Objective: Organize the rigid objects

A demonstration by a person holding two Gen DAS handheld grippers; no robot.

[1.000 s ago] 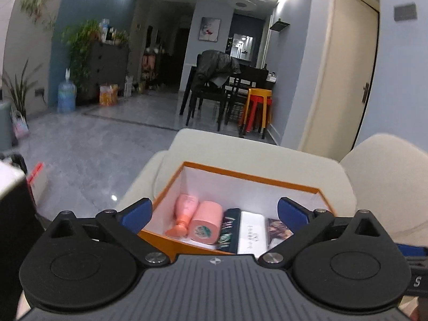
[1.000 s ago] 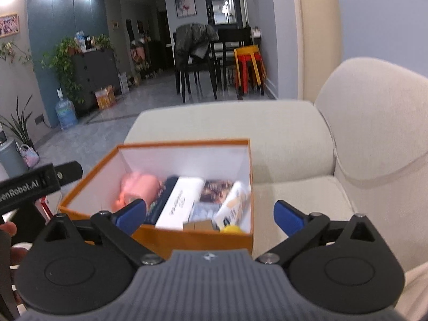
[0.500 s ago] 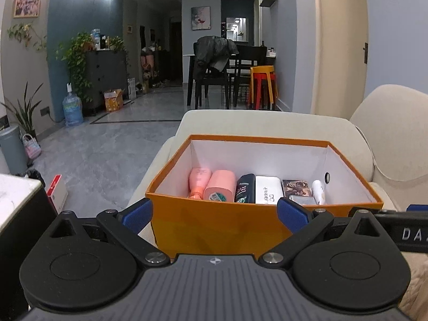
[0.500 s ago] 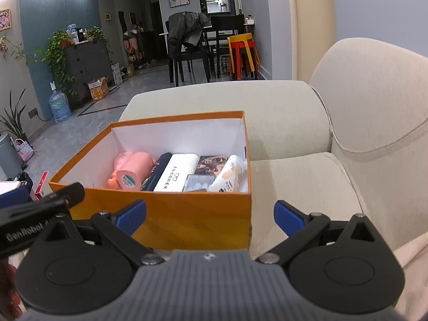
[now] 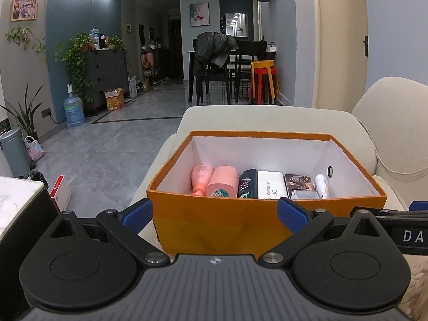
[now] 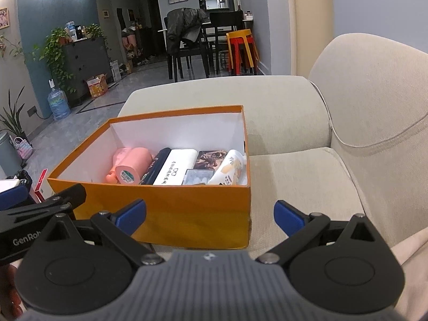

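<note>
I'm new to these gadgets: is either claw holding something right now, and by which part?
Nothing is held. The left claw and right claw are both open and empty, in front of the orange box on the sofa.

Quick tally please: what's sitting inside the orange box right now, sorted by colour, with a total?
Pink: 2, a pink plastic bottle and a pink cylinder with a barcode end
Dark: 1, a black-and-green bottle
White: 2, a white rectangular case and a white printed tube
Dark printed: 1, a flat picture box
Grey: 1, a small grey box
Total: 7 in the orange cardboard box
</note>
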